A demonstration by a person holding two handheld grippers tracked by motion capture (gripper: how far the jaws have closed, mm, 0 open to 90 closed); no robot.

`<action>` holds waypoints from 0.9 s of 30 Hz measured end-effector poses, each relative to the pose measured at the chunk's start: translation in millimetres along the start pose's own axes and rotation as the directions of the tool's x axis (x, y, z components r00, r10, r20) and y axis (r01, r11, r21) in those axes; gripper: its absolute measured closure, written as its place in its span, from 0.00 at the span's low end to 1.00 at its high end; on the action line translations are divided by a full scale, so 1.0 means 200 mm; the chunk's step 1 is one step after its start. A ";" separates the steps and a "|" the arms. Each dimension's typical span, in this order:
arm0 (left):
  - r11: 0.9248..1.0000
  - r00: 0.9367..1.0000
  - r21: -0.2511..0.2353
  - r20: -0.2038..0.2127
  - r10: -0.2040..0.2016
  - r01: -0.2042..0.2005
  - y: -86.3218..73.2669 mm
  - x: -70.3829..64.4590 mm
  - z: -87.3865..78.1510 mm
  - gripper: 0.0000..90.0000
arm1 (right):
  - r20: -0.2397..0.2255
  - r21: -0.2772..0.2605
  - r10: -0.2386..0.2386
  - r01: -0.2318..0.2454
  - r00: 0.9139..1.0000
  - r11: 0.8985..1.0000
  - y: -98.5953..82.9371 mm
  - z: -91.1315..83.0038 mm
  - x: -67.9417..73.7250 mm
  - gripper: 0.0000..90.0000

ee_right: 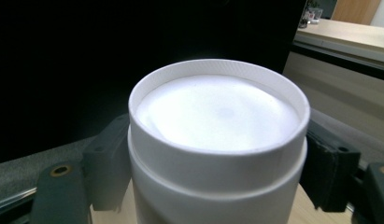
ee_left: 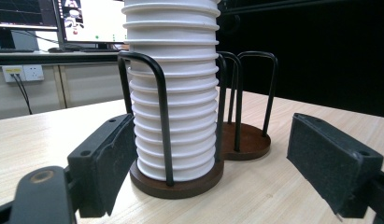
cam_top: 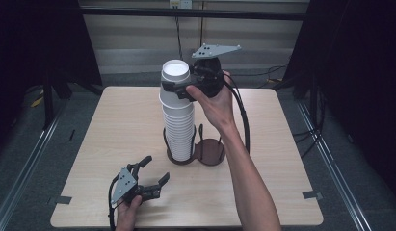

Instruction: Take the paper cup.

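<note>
Rack rods (ee_left: 162, 116) fence cups (ee_left: 173, 93) (both sides).

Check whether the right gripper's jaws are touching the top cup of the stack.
Touching. In the right gripper view, both jaws of the right gripper press against the sides of the top cup, no gap.

A lab or recording studio. Black curtains (cam_top: 359, 72) hang on both sides of the pale wooden worktop (cam_top: 118, 130), tape marks (cam_top: 312, 195) sit at its near corners, cables (cam_top: 277, 72) trail on the grey floor behind it, and lit monitors (ee_left: 87, 21) stand on a desk beyond it.
</note>
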State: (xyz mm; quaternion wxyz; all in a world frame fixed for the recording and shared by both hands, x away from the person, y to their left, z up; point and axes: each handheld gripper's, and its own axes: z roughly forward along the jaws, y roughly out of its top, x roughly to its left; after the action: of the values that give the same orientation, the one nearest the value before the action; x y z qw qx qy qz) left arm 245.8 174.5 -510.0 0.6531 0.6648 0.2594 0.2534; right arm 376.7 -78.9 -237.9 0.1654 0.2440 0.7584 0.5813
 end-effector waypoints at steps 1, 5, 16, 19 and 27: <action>1.000 1.000 0.000 0.000 -0.002 0.002 0.00 0.00 0.00 0.17 | 0.001 -0.020 0.010 -0.010 1.000 1.000 0.00 0.00 0.00 0.25; 1.000 1.000 0.000 0.000 0.000 0.000 0.00 0.00 0.00 0.17 | 0.003 -0.029 0.009 -0.009 1.000 1.000 0.00 -0.01 0.00 0.25; 1.000 1.000 0.000 0.000 0.000 0.000 0.00 0.00 0.00 0.17 | -0.024 -0.125 0.030 -0.033 0.999 0.992 0.03 -0.07 -0.01 0.25; 1.000 1.000 0.000 0.001 0.000 0.000 0.00 0.00 0.00 0.17 | -0.032 -0.144 0.029 -0.033 0.999 0.989 0.03 -0.09 -0.01 0.25; 1.000 1.000 0.000 0.000 0.000 0.000 0.00 0.00 0.00 0.17 | -0.039 -0.171 0.031 -0.038 0.999 0.985 0.03 -0.12 -0.01 0.25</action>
State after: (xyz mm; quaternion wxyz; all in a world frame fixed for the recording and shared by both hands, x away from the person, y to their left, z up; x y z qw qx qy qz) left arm 245.8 174.5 -510.0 0.6531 0.6648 0.2594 0.2533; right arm 366.1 -97.5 -225.8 0.1622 0.2315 0.7040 0.6516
